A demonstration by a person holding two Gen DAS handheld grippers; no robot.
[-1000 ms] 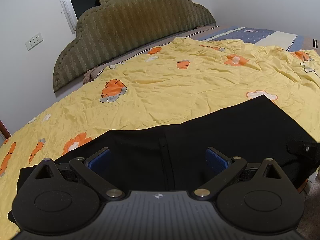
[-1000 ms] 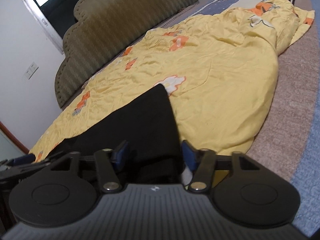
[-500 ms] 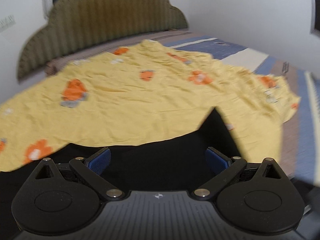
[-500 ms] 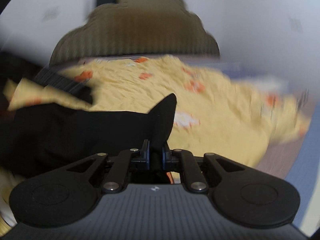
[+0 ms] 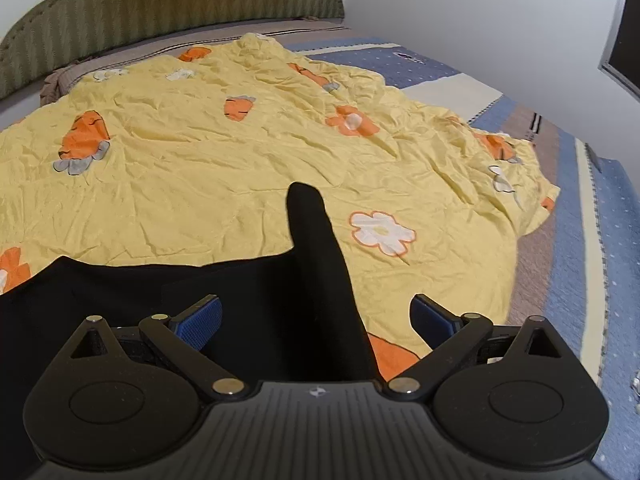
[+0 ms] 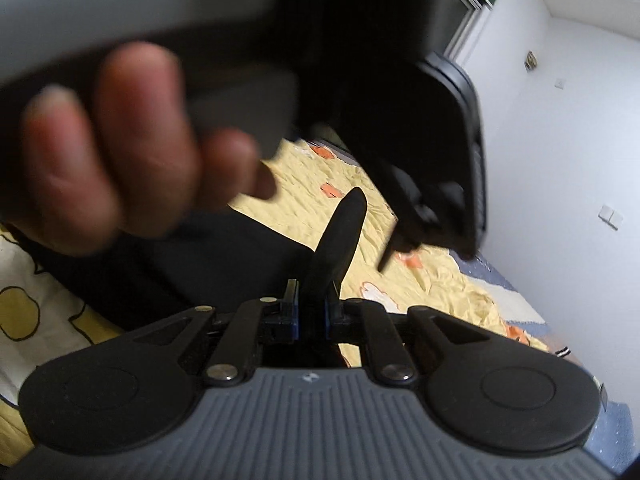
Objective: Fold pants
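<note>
Yellow quilt (image 5: 200, 168) under pants (image 6: 340, 232) in right gripper (image 6: 311, 312)

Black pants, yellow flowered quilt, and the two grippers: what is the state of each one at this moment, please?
Black pants: partly lifted, one pinched corner standing up.
Yellow flowered quilt: spread over the bed, wrinkled.
Left gripper: jaws wide open, holding nothing.
Right gripper: jaws shut on the pants fabric.

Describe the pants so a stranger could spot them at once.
A yellow quilt with orange flowers covers the bed. At its near edge lie the pants, the only plain black cloth there, one corner pinched upright by the right gripper.
</note>
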